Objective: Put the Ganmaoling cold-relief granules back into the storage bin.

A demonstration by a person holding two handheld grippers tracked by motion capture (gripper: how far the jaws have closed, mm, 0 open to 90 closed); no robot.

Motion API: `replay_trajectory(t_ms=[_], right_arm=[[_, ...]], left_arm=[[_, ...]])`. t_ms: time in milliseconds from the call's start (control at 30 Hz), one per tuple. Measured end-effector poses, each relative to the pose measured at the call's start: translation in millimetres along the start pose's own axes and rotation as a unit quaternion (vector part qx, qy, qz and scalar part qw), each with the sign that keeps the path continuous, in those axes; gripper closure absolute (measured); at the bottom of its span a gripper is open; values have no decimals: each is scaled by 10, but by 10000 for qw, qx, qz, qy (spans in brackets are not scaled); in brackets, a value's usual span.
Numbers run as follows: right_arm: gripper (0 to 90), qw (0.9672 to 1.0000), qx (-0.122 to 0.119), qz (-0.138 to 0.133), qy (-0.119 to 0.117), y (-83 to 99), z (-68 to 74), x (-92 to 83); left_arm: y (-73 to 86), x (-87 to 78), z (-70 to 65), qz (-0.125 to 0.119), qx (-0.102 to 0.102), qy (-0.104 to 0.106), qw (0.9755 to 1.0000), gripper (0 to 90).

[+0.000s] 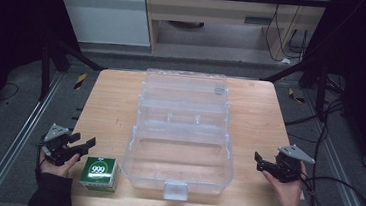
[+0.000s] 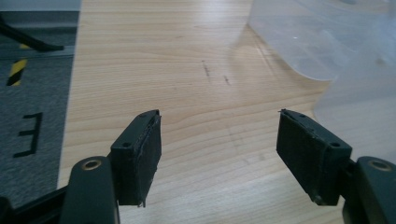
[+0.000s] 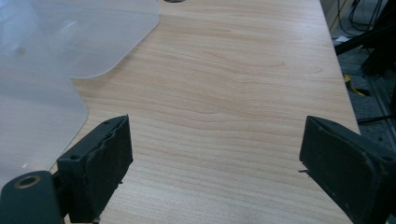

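Note:
A clear plastic box (image 1: pixel 215 173) stands open in the middle of the wooden table (image 1: pixel 110 106), its lid (image 1: pixel 184 90) laid back on the far side. A small green carton marked 999 (image 1: pixel 99 173) lies by the box's front left corner. My left gripper (image 1: pixel 83 142) hovers just left of the carton and above it, open with nothing between its jaws (image 2: pixel 219 113). My right gripper (image 1: pixel 257 161) is held to the right of the box, open and empty (image 3: pixel 217 120). The box's clear wall shows at the right of the left gripper view (image 2: pixel 355 56) and at the left of the right gripper view (image 3: pixel 37 70).
Bare wood lies on both sides of the box. The table's left edge drops to a grey floor with a black and yellow marker (image 2: pixel 17 71). Cables (image 1: pixel 343 197) trail on the floor at the right. A white latch (image 1: pixel 175 190) sits on the box's front.

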State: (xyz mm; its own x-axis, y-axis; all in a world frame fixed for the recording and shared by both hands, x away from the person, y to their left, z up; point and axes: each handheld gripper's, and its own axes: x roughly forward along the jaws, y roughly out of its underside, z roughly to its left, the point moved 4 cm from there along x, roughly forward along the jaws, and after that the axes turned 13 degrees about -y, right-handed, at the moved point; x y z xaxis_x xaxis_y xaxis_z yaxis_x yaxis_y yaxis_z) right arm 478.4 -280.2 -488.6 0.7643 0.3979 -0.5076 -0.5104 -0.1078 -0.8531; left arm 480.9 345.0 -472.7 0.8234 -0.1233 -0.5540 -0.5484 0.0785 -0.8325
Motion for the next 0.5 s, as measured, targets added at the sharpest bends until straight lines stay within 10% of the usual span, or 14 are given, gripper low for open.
replay_trajectory(t_ms=[500], right_arm=[[80,9997,-228,58,-35,16,60,-19]], left_arm=[[-163,-143,-100,-155,481,655,9966,270]])
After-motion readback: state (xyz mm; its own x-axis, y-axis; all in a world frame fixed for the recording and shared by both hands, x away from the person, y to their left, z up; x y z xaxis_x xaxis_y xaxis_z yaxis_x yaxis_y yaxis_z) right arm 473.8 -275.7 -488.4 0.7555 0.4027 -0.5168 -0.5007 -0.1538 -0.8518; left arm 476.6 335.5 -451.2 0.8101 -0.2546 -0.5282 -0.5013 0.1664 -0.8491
